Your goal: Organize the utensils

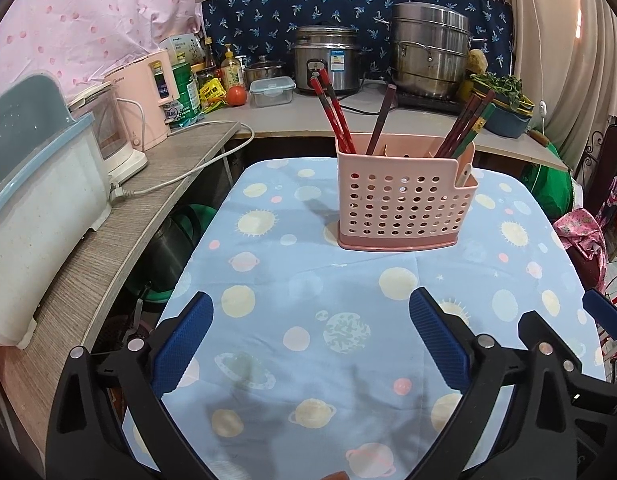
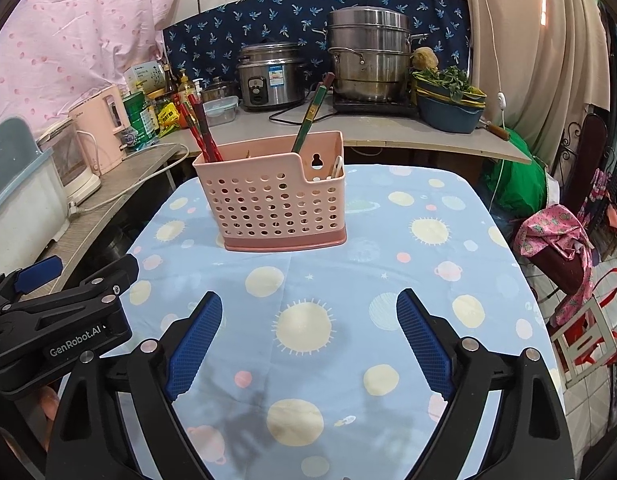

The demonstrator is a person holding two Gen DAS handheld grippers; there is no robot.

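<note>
A pink perforated utensil holder (image 1: pixel 400 204) (image 2: pixel 276 208) stands upright on the far half of the blue planet-print tablecloth (image 1: pixel 292 248) (image 2: pixel 388 248). Red chopsticks (image 1: pixel 334 112) (image 2: pixel 200 128) lean in its left end. A dark brown chopstick (image 1: pixel 382 116) stands mid-holder, and green-and-red chopsticks (image 1: pixel 468 124) (image 2: pixel 310 116) lean at the right. A white handle (image 1: pixel 464 172) (image 2: pixel 336 166) pokes from the low right compartment. My left gripper (image 1: pixel 311 298) and right gripper (image 2: pixel 310 298) hover side by side over the near cloth. Both are wide open with nothing between their blue pads.
A wooden counter (image 1: pixel 120 224) on the left carries a white-and-blue dish box (image 1: pixel 40 200) and a kettle (image 1: pixel 120 136). The back counter holds a rice cooker (image 1: pixel 328 60), a steel steamer pot (image 1: pixel 428 48) and a blue basin of greens (image 2: pixel 448 108). Bags and a chair crowd the right side.
</note>
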